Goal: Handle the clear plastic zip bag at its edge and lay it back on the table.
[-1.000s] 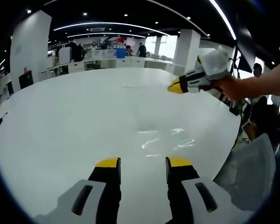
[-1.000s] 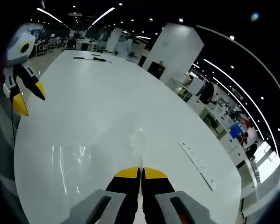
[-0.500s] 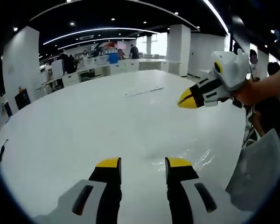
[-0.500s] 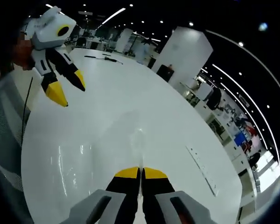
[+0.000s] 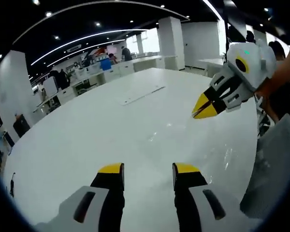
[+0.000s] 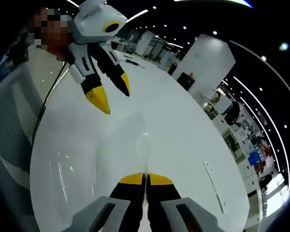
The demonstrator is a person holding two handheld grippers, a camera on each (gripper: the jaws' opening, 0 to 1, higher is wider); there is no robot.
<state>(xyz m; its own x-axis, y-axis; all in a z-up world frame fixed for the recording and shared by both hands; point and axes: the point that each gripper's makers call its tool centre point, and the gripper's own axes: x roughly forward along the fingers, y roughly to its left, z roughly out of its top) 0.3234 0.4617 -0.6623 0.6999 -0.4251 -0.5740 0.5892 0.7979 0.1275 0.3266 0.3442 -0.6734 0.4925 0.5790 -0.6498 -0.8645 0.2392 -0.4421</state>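
Counted two grippers and one clear plastic zip bag; in the left gripper view, left gripper (image 5: 148, 170) hung above the white table (image 5: 77, 140) with its two yellow-tipped fingers (image 5: 111, 169) spread apart and nothing between them; just beyond and to the right of those tips, faint glints and creases marked the clear plastic zip bag (image 5: 208, 153) lying flat on the table, apart from the fingers; above it, right gripper (image 5: 204, 107) came in from the right with tips pressed together, off the table.

In the right gripper view, right gripper (image 6: 145, 179) showed fingers (image 6: 131, 180) closed tip to tip; could not tell whether a thin edge of film was pinched between them; ahead of the tips, the clear plastic zip bag (image 6: 130, 140) spread flat over the glossy table (image 6: 183, 145); farther, left gripper (image 6: 113, 94) hovered with fingers parted; at the left edge, one grey mesh chair (image 6: 9, 125); one flat pale strip (image 6: 213, 186) lay on the table to the right.

Beyond the table: open office, white columns (image 6: 210, 65), ceiling light strips (image 5: 77, 41), desks and distant people (image 5: 106, 62).
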